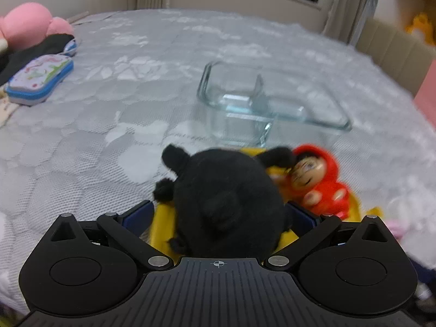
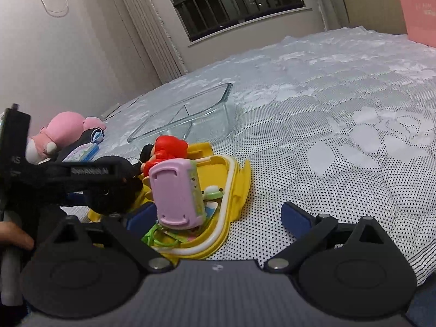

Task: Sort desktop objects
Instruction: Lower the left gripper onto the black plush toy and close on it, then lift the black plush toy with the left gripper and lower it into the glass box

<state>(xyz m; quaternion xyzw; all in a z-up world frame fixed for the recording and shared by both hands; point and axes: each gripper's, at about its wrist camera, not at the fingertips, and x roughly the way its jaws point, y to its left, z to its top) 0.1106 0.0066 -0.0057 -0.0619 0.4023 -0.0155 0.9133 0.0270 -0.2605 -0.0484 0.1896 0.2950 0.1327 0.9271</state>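
Observation:
My left gripper (image 1: 220, 212) is shut on a black plush toy (image 1: 226, 196), held just above an open yellow case (image 1: 163, 226). A red-hooded doll (image 1: 318, 185) lies in the case to the plush's right. Beyond them stands an empty, divided clear glass container (image 1: 272, 109). In the right wrist view my right gripper (image 2: 219, 215) is open, with its blue pads (image 2: 297, 215) on either side of the yellow case's (image 2: 234, 179) near end. A purple toy (image 2: 177, 193) stands upright in the case, with the red doll (image 2: 166, 150) and the black plush (image 2: 117, 193) behind it.
A pink plush (image 1: 27, 24) and a blue-rimmed patterned pouch (image 1: 41, 79) lie at the far left of the lace-covered surface. A cardboard box (image 1: 395, 54) stands at the back right, and a pink bag (image 2: 419, 8) stands farther back. A hand (image 2: 13, 234) holds the left gripper's handle.

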